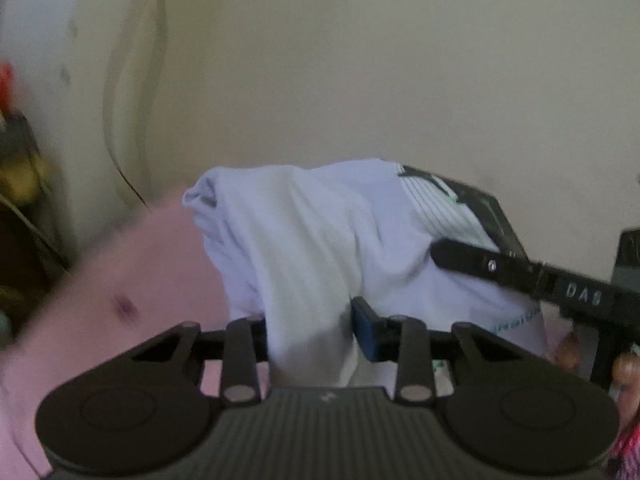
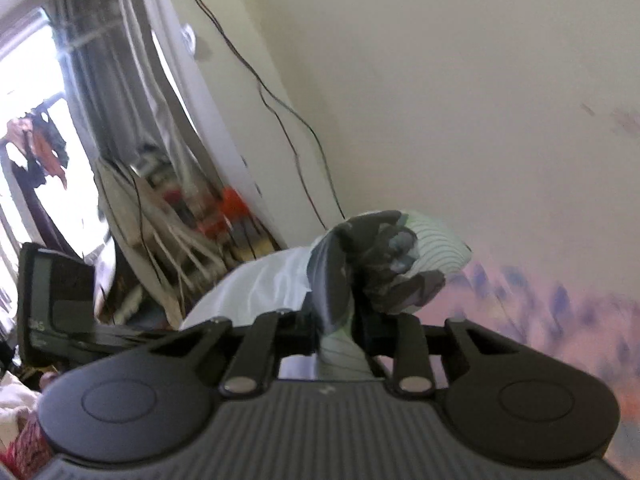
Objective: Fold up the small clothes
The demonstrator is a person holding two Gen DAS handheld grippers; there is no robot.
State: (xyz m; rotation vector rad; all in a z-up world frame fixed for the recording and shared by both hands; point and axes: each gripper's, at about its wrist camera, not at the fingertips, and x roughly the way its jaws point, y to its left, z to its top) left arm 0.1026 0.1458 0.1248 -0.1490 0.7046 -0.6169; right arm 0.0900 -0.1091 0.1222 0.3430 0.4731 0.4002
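Note:
A small pale lavender-white garment [image 1: 320, 236] with a thin-striped panel and dark trim hangs bunched between both grippers, lifted above a pink bedsheet [image 1: 120, 280]. My left gripper [image 1: 310, 328] is shut on a fold of it. My right gripper [image 2: 338, 332] is shut on the striped and grey end of the same garment [image 2: 384, 252]. The right gripper also shows in the left wrist view [image 1: 520, 272], reaching in from the right against the cloth.
A cream wall [image 1: 360, 60] fills the background. A cluttered shelf [image 2: 208, 216] with cables stands to the left, beside a bright window [image 2: 24, 100]. The pink patterned sheet [image 2: 540, 300] lies below. The other gripper's body [image 2: 56, 300] sits at the left.

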